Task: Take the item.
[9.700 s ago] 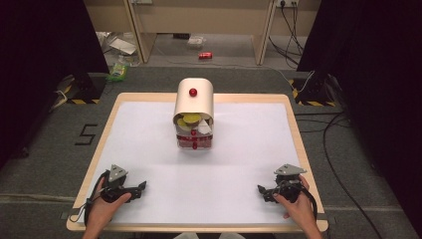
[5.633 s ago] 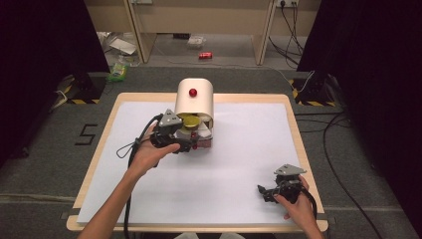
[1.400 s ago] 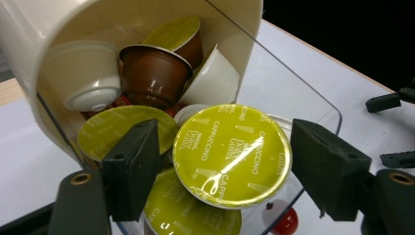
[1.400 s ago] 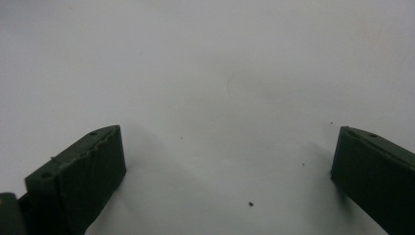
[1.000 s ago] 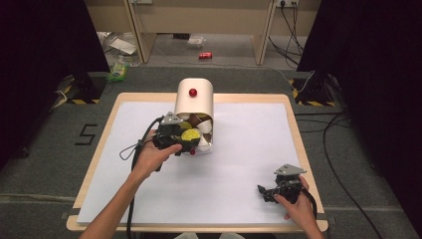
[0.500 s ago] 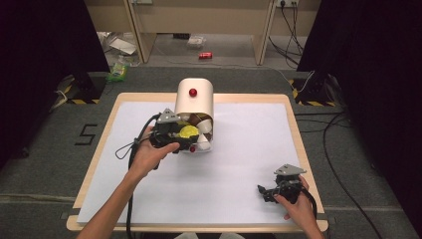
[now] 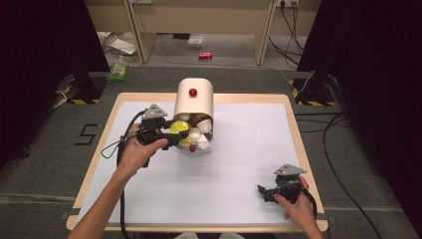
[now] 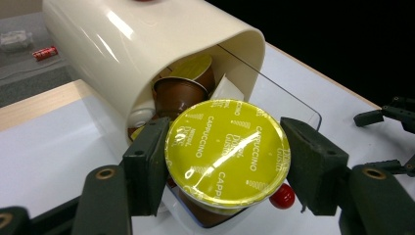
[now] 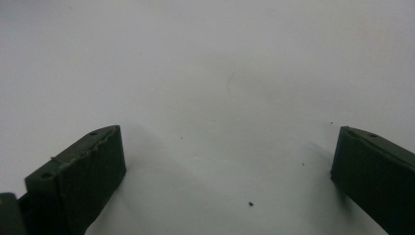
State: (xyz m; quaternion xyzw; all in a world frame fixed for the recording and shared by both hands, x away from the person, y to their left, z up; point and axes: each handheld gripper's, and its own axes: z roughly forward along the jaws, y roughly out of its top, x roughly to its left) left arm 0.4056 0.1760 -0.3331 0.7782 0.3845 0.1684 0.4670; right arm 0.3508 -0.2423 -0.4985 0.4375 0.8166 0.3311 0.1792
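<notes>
The table [image 7: 249,194] carries 1 cream cylindrical holder [image 7: 193,102] lying on its side at upper centre of the high view, its mouth facing the person and stocked with several coffee capsules, too crowded to count. The left hand-held gripper [image 8: 225,161] grips 1 yellow-lidded cappuccino capsule [image 8: 227,147] at that mouth, jaws closed on its rim. My read: it is only partly out, and setting it down remains. The right hand-held gripper [image 7: 271,191], lower right, rests spread wide and empty.

Red can [image 7: 205,55] lay on the floor beyond the table. Green packet [image 7: 118,71] sat at far left, cables [image 7: 290,22] trailed at far right.
</notes>
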